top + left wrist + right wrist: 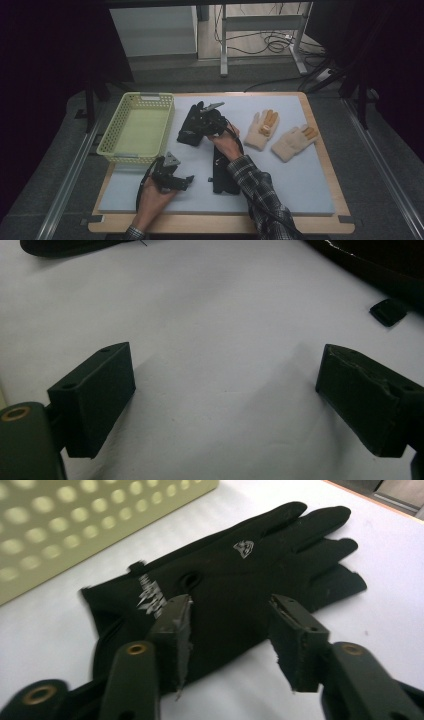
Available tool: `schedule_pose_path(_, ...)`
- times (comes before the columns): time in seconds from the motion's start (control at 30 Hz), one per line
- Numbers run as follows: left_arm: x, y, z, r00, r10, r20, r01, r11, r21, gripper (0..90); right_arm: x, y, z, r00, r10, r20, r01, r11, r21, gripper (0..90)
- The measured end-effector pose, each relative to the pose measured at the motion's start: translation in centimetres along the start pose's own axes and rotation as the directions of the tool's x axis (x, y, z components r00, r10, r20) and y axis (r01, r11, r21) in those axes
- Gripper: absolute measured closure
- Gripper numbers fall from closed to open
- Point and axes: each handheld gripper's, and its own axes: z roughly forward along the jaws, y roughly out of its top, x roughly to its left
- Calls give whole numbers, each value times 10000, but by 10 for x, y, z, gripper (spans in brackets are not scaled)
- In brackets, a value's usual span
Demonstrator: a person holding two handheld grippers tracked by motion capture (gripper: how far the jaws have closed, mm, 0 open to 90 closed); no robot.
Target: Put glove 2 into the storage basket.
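A: From up high, what is happening?
B: The right gripper (pixel 209 121) is hovering over a black glove (pixel 190 125) beside the basket (pixel 111 145).
A: And its own camera?
B: Its jaws are standing apart above the glove, holding nothing.
A: The left gripper (pixel 225 400)?
B: It is gaping wide over the white mat (pixel 220 315).

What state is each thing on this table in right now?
Basket: upright, nothing visible inside.
Black glove: flat beside basket.
Second black glove: flat, partly under forearm.
Two cream gloves: flat, side by side.
Left hand-held gripper: open over mat.
Right hand-held gripper: open over black glove.
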Motion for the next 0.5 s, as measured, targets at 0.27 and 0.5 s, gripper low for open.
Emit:
schedule_pose_path(0.27,0,0,0,10000,-25,6,25,10000,-24,88,-2,6,28,9992,-232,331,225,9995,217,391)
schedule_pose_path(0.5,0,0,0,10000,-19,1,19,10000,-24,88,-12,4,37,9985,549,-50,-546,9975,439,514)
